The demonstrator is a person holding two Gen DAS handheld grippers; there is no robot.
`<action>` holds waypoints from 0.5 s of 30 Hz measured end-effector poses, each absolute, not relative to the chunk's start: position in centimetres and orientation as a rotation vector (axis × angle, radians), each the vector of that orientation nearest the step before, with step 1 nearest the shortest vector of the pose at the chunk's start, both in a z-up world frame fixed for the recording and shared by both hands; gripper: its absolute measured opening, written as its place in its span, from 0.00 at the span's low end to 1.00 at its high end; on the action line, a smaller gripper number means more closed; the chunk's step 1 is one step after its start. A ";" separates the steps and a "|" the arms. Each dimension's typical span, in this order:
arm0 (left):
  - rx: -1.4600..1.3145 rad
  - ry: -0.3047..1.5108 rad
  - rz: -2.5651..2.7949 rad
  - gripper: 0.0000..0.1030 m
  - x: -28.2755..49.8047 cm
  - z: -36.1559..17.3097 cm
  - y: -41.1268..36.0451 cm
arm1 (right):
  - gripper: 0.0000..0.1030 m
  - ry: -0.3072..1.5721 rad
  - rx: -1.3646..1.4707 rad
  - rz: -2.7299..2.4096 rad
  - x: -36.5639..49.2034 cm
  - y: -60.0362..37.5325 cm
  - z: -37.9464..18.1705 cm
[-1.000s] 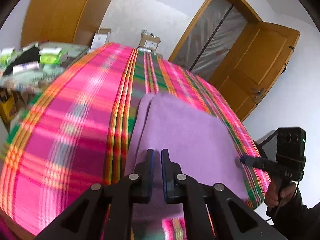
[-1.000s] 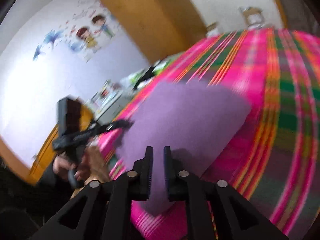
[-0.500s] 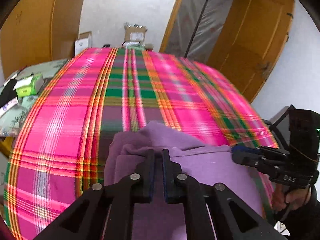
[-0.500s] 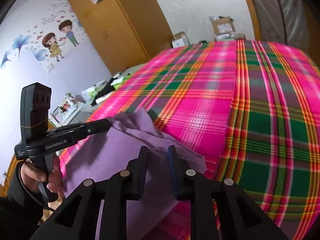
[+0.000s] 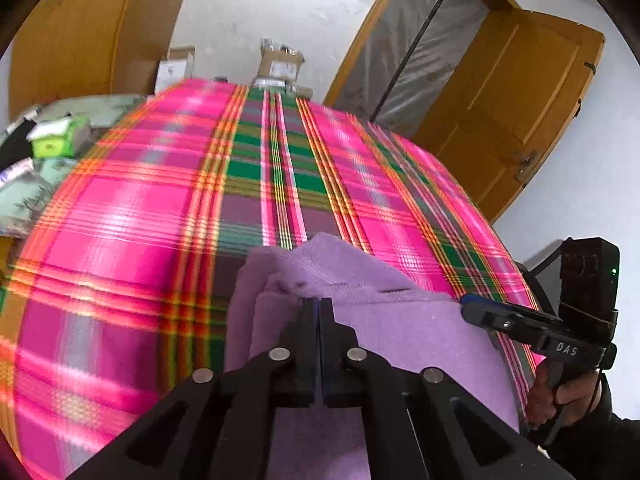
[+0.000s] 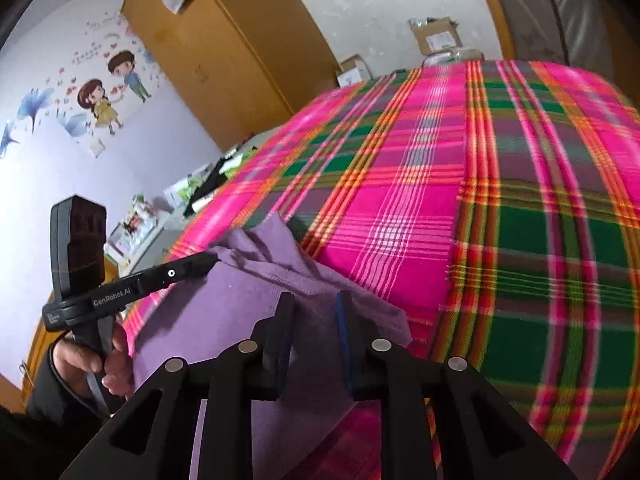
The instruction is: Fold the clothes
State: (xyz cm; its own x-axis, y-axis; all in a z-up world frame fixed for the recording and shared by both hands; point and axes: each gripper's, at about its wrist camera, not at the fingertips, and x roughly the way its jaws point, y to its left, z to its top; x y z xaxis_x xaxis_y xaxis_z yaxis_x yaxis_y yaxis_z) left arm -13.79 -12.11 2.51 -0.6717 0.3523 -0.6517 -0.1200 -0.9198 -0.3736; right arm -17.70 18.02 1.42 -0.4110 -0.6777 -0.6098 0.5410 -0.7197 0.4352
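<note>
Lilac purple cloth (image 5: 384,320), bed cover (image 5: 160,216) in pink, green and orange plaid, black tongs (image 6: 312,312) with blue pads, orange-brown door (image 5: 516,120), white wall (image 5: 256,20)

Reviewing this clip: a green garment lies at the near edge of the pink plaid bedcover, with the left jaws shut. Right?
Not quite: the garment is purple, not green, as the left wrist view shows. It does lie at the near edge of the pink plaid bedcover, and the left gripper has its jaws shut.
</note>
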 end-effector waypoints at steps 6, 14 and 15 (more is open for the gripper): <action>-1.150 -0.500 2.645 0.03 -11.5 1.2 -14.0 | 0.24 -0.201 0.996 -2.101 -14.3 18.5 1.6; -1.153 -0.522 2.672 0.06 -10.4 1.5 -14.6 | 0.24 -0.190 1.031 -2.106 -14.1 18.5 1.9; -1.150 -0.527 2.675 0.09 -9.9 1.5 -14.7 | 0.28 -0.193 1.031 -2.101 -13.9 18.7 2.0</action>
